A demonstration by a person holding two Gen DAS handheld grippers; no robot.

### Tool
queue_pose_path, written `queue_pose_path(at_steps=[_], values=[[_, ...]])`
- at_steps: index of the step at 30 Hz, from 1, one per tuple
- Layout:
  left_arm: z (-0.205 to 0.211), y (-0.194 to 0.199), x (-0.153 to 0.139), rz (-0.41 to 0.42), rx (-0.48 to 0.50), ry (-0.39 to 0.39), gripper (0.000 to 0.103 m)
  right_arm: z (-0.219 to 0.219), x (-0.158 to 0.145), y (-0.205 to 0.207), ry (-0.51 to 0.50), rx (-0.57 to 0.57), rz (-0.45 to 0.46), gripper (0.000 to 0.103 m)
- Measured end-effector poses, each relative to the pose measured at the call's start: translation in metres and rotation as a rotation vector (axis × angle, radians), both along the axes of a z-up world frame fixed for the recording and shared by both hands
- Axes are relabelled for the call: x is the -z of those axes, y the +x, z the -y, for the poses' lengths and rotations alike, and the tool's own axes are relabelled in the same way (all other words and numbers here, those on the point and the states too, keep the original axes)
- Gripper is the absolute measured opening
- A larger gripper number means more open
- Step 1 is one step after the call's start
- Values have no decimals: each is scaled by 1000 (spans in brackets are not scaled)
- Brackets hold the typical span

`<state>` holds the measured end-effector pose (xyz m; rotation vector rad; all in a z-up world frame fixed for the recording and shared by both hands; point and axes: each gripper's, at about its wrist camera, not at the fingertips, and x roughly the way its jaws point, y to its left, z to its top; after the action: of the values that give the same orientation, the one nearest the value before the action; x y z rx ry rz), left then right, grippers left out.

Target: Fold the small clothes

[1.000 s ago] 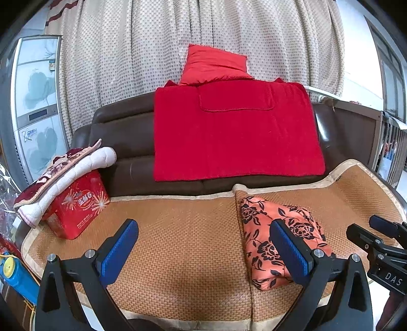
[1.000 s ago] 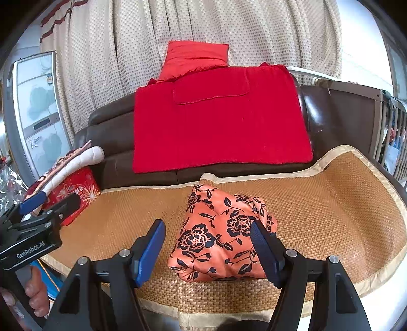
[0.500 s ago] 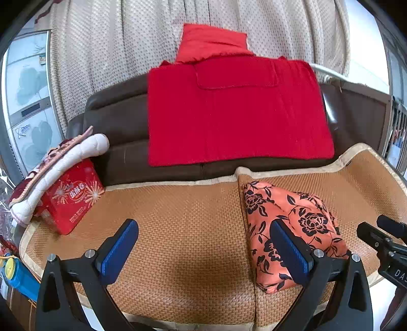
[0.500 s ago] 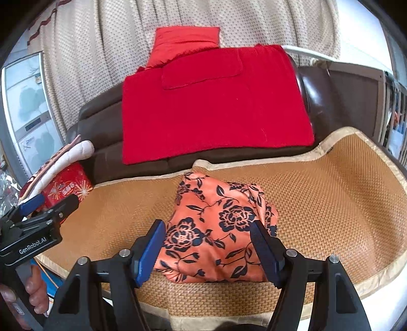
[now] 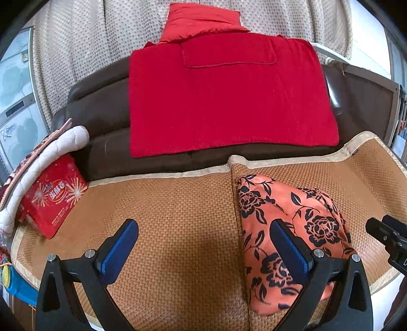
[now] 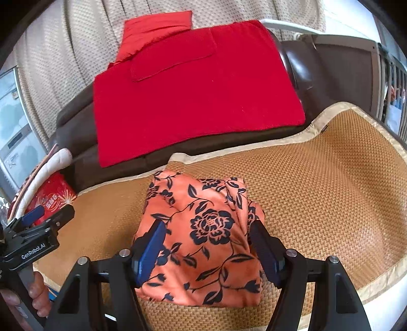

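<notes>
An orange garment with black flowers (image 6: 203,229) lies bunched and partly folded on the woven mat (image 6: 318,183) of a sofa seat. It also shows in the left wrist view (image 5: 292,229), right of centre. My right gripper (image 6: 207,244) is open, its blue pads either side of the garment just above it. My left gripper (image 5: 203,242) is open and empty over bare mat (image 5: 178,216), left of the garment; its right finger overlaps the cloth's edge in view.
A red blanket (image 5: 229,101) and red cushion (image 5: 201,20) drape the brown sofa back (image 5: 96,114). A red box (image 5: 53,198) under a rolled quilt (image 5: 38,163) sits at the mat's left end. The mat's front edge (image 6: 376,280) is close.
Both grippers moved forward and down toward the seat. The right gripper now straddles the garment. The garment itself has not moved.
</notes>
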<state>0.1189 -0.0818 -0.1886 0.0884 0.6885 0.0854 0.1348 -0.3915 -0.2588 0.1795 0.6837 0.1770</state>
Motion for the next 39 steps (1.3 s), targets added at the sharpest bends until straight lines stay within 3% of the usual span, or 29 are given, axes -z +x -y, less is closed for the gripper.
queue_pose_path(at_steps=[15,30,39], values=[[11,30,12,-42,-9,9,103,17,23,38,27,12,-46,73],[20,-16,-29,41,10,24,103,18,1,-2,48,-18,16,73],[27,-10,-23,47,36,25,103,18,0,-2,35,-33,13,73]])
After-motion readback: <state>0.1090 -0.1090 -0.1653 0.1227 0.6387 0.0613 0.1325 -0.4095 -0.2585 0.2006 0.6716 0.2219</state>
